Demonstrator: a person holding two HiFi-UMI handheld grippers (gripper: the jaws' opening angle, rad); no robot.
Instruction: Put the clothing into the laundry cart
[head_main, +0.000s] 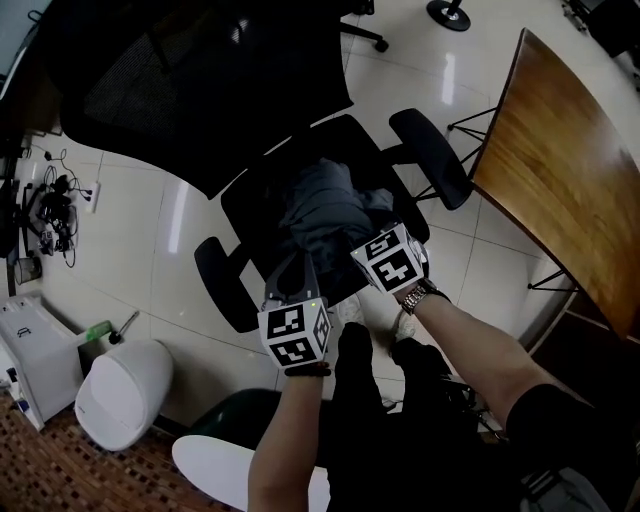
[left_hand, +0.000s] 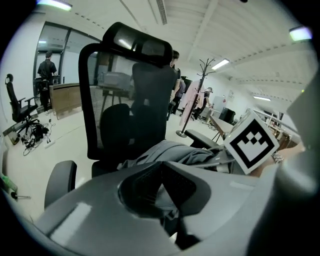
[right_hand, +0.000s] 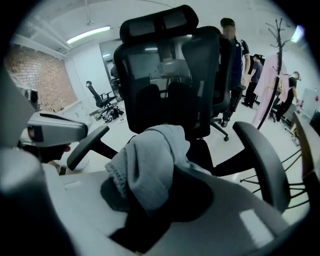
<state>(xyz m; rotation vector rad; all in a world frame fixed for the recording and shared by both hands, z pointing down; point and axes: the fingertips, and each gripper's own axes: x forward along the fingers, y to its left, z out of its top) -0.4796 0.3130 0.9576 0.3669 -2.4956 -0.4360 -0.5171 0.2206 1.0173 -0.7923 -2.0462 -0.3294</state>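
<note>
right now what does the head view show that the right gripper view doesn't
Only the head view: the person's forearms, a wristwatch and floor cables. Only the right gripper view: the brick wall, the coat stand and people standing behind. Both: the black office chair and the grey garment clamped in the right gripper.

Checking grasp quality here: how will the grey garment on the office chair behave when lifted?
Probably floppy: the grey garment bunches and folds over in the right gripper, so it should sag between grips. Likely light, as pinches by the right and left gripper seem enough. Its trailing part may drag on the chair or catch an armrest.
</note>
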